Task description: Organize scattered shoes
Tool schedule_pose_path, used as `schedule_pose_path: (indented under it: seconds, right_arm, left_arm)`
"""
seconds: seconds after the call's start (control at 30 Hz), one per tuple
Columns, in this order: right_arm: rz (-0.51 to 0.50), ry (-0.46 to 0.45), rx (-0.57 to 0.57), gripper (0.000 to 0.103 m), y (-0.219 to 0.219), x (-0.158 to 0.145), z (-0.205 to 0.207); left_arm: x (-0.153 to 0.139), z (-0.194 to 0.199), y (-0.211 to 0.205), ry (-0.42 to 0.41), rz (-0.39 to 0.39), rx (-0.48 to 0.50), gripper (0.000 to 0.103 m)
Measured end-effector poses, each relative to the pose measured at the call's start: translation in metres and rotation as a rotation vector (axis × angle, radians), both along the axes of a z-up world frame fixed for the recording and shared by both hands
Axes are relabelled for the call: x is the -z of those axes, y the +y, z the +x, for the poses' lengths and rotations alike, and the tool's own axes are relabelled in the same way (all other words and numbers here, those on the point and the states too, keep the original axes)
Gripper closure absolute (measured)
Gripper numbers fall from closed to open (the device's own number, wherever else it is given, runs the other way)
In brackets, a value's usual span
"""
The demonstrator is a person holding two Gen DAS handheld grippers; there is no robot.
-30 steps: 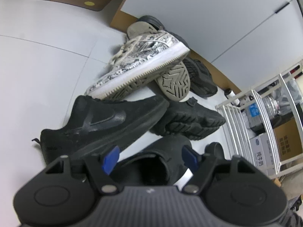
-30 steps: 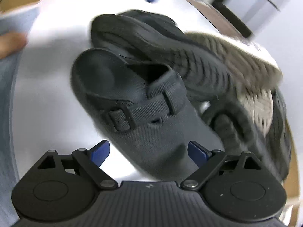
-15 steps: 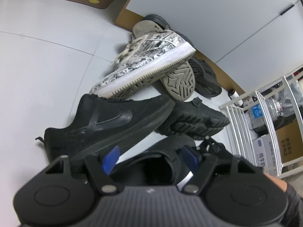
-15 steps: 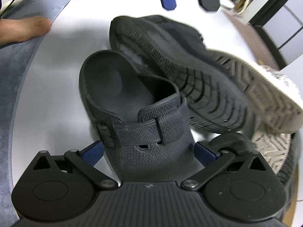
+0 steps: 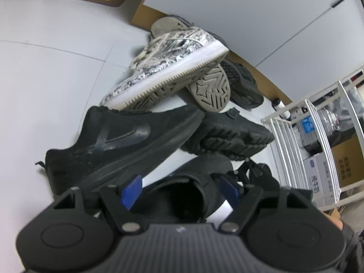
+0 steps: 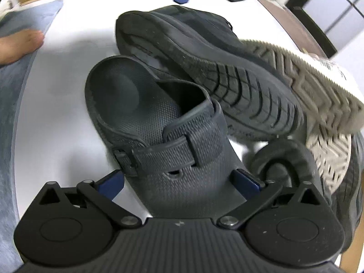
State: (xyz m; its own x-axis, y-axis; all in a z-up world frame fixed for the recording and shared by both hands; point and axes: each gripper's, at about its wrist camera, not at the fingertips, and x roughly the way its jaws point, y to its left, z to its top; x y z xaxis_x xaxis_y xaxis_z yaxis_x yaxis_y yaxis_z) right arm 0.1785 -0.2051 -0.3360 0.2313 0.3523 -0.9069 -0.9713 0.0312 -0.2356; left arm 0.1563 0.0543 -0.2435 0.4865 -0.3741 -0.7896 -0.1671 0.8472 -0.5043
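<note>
On the white floor (image 5: 45, 79), the left tongs (image 5: 179, 187) reach low, spread wide around the heel end of a dark clog (image 6: 159, 136), not gripping. Just left lies a black sneaker (image 5: 118, 143) on its side. Opposite, the right tongs (image 6: 179, 180) straddle the clog's toe, equally released. Far right stands a white rack (image 5: 295, 136); box writing unreadable.

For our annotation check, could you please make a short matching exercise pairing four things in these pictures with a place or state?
Things:
1. black clog
2. black sneaker
3. patterned sneaker
4. white rack

Descriptions:
A. lies on its side, toe resting on the black sneaker
B. stands at the right edge, holding boxes
C. lies on its side, sole facing the clog
D. between the open fingers of the right hand-held gripper

Pairs: 1-D, 2-C, 3-A, 4-B
</note>
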Motion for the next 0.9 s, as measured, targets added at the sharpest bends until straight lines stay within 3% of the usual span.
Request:
schedule_pose_path:
  seconds: [0.33,0.43,0.63,0.9]
  right_arm:
    - [-0.039,0.054,0.082,0.0,-0.012,0.001,0.0]
    - [-0.031,0.016,0.013,0.004,-0.009,-0.001,-0.006]
    - [-0.026,-0.1,-0.136,0.003,0.002,-0.003,-0.011]
    - [-0.049,-0.111,-0.242,0.0,0.025,0.009,-0.002]
  left_arm:
    - [0.001,0.0,0.003,0.006,0.001,-0.012,0.026]
    - [0.001,0.001,0.001,0.005,0.0,-0.006,0.026]
    - [0.001,0.001,-0.001,0.006,0.005,-0.001,0.026]
    - [0.003,0.0,0.0,0.012,0.005,-0.002,0.026]
